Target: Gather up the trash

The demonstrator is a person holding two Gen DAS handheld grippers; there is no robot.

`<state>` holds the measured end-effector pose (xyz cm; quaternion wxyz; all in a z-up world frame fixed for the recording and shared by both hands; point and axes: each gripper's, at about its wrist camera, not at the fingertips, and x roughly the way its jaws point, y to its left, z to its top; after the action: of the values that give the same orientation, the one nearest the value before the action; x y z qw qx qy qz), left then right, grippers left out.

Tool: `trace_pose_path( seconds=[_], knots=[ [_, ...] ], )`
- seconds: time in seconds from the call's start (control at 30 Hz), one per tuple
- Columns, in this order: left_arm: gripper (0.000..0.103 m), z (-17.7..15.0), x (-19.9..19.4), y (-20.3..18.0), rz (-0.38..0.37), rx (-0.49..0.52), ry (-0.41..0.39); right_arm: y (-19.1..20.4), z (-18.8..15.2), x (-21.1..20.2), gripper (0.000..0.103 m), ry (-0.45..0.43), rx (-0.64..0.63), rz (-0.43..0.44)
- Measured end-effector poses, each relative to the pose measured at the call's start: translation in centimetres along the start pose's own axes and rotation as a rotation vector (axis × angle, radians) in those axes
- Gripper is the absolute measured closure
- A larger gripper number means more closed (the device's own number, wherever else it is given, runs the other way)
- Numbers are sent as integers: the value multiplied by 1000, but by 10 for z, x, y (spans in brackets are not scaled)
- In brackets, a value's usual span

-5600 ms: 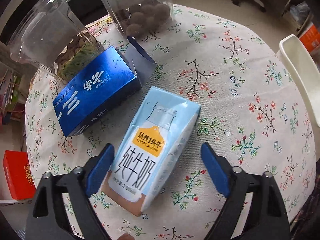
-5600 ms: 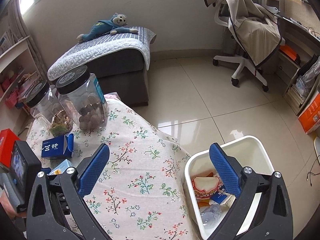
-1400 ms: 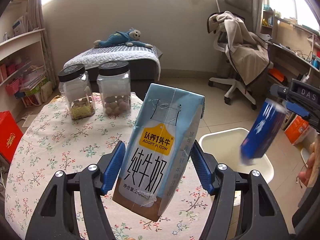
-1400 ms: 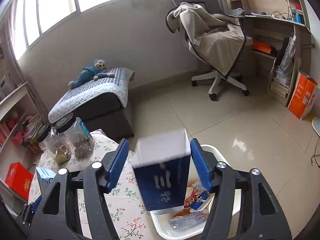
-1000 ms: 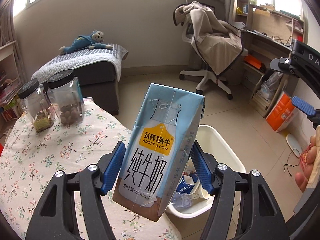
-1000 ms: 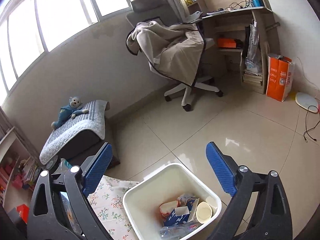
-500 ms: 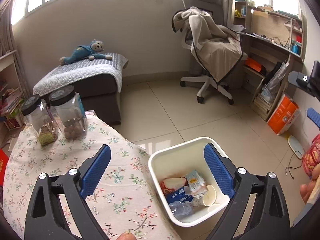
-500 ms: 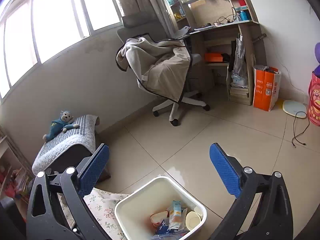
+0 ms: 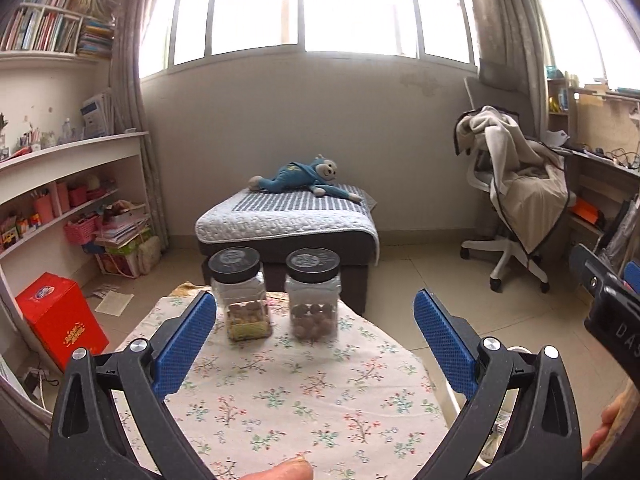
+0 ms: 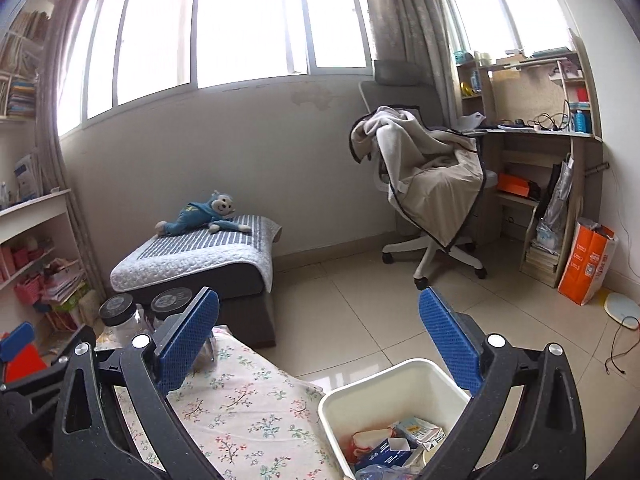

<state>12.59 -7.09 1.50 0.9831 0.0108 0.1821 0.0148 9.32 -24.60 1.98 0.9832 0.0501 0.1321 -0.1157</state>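
Both grippers, left and right, are hanging with fingers spread apart and empty. The bin beside the bench is sitting low, catching the cartons.

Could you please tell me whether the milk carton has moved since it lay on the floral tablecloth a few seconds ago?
Yes. The milk carton has left the floral tablecloth and now lies inside the white bin beside the table.

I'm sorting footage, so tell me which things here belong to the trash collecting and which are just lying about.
Job: white plastic trash bin, light-blue milk carton and dark-blue box inside it.

Lying about: two black-lidded clear jars, floral tablecloth, blue plush monkey.
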Motion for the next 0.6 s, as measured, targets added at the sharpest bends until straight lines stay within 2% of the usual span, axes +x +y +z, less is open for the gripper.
trace_pose_path(
  seconds=[0.07, 0.3, 0.6],
  knots=[
    [7, -1, -3, 22, 45, -11, 9, 20, -3, -4, 7, -6, -41, 22],
    [7, -16, 1, 85, 91, -106, 69, 77, -16, -2, 7, 51, -116, 111],
    [7, -25, 8, 120, 131, -131, 105, 114, -27, 12, 7, 106, -129, 140]
  ],
)
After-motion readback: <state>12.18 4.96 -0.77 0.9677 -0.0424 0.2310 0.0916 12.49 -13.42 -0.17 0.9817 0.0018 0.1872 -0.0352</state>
